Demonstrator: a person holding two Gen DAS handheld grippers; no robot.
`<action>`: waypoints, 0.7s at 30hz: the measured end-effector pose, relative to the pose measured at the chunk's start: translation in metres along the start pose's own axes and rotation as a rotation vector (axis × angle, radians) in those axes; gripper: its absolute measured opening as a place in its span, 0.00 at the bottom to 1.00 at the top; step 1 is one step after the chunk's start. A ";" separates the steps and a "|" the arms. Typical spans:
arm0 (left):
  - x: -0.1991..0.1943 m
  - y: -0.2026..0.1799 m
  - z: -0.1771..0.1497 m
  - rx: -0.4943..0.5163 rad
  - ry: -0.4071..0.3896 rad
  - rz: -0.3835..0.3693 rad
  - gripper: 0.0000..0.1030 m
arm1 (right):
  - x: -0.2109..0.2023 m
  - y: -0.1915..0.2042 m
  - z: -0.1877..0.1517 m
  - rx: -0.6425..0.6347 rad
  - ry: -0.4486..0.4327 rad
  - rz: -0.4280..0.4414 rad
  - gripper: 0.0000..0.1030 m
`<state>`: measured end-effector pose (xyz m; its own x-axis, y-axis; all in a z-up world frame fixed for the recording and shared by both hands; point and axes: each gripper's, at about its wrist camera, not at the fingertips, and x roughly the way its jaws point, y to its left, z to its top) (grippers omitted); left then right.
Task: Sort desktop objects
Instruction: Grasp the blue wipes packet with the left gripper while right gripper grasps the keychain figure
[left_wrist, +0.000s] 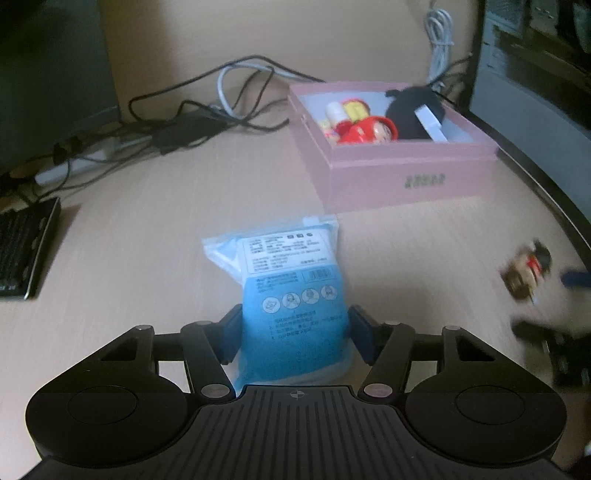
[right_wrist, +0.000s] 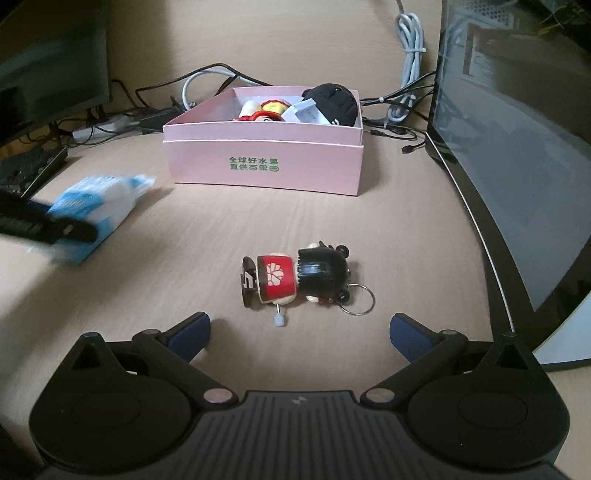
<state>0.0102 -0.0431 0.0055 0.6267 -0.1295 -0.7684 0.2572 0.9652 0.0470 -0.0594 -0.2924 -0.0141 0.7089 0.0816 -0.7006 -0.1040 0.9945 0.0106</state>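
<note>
So on my left gripper (left_wrist: 293, 334) I've got the blue packet (left_wrist: 291, 295) pinched between both pads, its long axis running straight away from me toward the pink box (left_wrist: 402, 177), label end pointing far. It looks lifted off the desk (left_wrist: 147, 258), though I can't tell for sure. From the right wrist view the packet (right_wrist: 99, 206) sits well left of the box (right_wrist: 262, 166) and slopes up toward it.

My right gripper (right_wrist: 299, 332) is spread wide, hovering low just short of the wind-up doll (right_wrist: 295, 277). The doll lies on its side, long axis left to right, black-haired head pointing right with the key ring (right_wrist: 360, 299) at that end, feet left.

Room-wise: bare desk between doll and box, monitor (right_wrist: 517, 184) edge close on the right, keyboard (left_wrist: 26, 251) far left, cables (left_wrist: 207, 107) behind the box. The box is open and already holds a red toy (left_wrist: 365, 131) and a black pouch (left_wrist: 413, 110)
</note>
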 end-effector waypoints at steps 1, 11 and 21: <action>-0.005 0.002 -0.007 0.009 0.015 -0.014 0.65 | 0.000 0.000 0.000 0.001 0.000 -0.001 1.00; -0.038 0.006 -0.037 -0.027 0.040 -0.055 0.87 | -0.001 0.000 0.000 -0.001 0.010 0.005 1.00; -0.040 0.013 -0.039 -0.098 0.052 -0.008 0.92 | 0.010 -0.004 0.020 -0.061 -0.036 0.026 1.00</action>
<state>-0.0398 -0.0162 0.0124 0.5857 -0.1275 -0.8005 0.1874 0.9821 -0.0194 -0.0382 -0.2944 -0.0074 0.7296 0.1107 -0.6749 -0.1645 0.9862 -0.0160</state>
